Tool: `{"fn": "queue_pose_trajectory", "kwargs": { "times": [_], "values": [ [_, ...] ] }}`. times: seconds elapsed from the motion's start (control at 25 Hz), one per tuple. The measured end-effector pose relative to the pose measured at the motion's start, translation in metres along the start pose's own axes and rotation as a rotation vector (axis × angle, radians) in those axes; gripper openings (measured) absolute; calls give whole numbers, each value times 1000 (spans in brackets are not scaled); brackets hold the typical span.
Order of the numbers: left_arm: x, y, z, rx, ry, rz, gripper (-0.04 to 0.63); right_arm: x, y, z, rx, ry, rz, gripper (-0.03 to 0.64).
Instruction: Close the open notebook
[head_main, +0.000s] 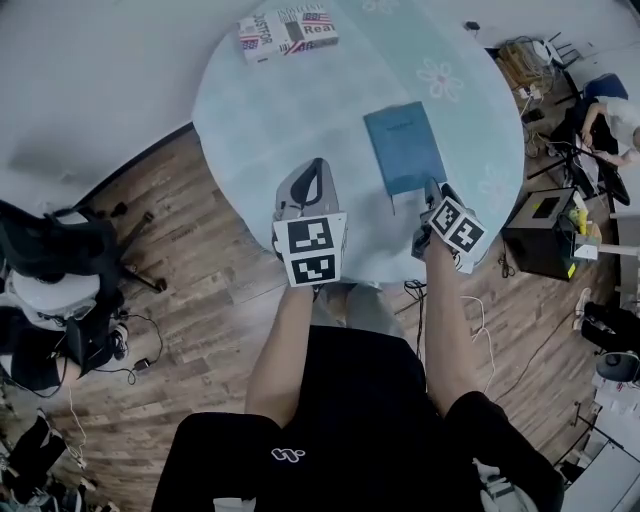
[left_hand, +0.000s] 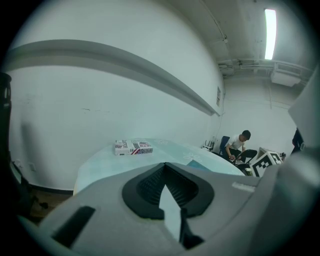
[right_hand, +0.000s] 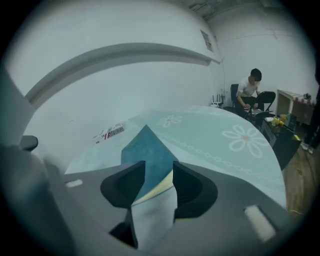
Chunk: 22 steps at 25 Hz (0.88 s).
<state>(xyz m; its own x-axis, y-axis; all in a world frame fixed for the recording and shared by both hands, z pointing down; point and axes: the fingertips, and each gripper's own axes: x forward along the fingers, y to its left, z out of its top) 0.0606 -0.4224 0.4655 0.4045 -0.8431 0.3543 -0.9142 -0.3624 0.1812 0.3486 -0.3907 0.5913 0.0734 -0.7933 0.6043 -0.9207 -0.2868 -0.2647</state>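
Note:
The blue notebook (head_main: 405, 148) lies flat on the round table (head_main: 230, 120) with its cover up and shut. My right gripper (head_main: 435, 192) hovers at the notebook's near corner with its jaws open. In the right gripper view the blue cover (right_hand: 145, 150) and a cream page edge show in the gap between the pads (right_hand: 192, 187), and neither pad presses on them. My left gripper (head_main: 318, 165) hangs over the table's near edge, left of the notebook. Its pads (left_hand: 145, 187) meet at the tips with nothing in them. A sliver of the notebook (left_hand: 200, 165) shows to its right.
A printed box (head_main: 287, 33) with a flag pattern sits at the table's far side. A person (head_main: 610, 115) sits at the right beyond the table. A black cabinet (head_main: 545, 235) stands by the table's right edge, and an office chair (head_main: 60, 250) at the left.

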Motion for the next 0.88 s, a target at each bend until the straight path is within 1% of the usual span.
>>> {"fn": "queue_pose_trajectory", "kwargs": {
  "times": [0.12,0.2,0.24,0.36,0.44,0.56,0.6,0.68,0.88],
  "values": [
    [5,-10,19,23,-36,-33,3,-23,22,40,48,-136,21,156],
    [6,-21,36,43,-68,-60,3,-36,43,67,49,-211,64,121],
    [6,-26,46,54,-88,-73,3,-43,55,80,29,-246,93,104],
    [5,-39,75,89,-151,-105,3,-71,90,124,-81,-356,174,11],
    [1,-46,94,111,-193,-120,3,-95,111,150,-149,-437,235,9],
    [-5,-54,118,142,-248,-136,3,-127,138,180,-216,-548,338,9],
    [-6,-56,125,151,-263,-140,3,-135,145,186,-237,-573,365,9],
    [-9,-59,137,164,-288,-144,3,-142,156,192,-283,-591,399,9],
    [-11,-63,154,181,-325,-156,3,-140,172,197,-369,-575,434,9]
  ]
}}
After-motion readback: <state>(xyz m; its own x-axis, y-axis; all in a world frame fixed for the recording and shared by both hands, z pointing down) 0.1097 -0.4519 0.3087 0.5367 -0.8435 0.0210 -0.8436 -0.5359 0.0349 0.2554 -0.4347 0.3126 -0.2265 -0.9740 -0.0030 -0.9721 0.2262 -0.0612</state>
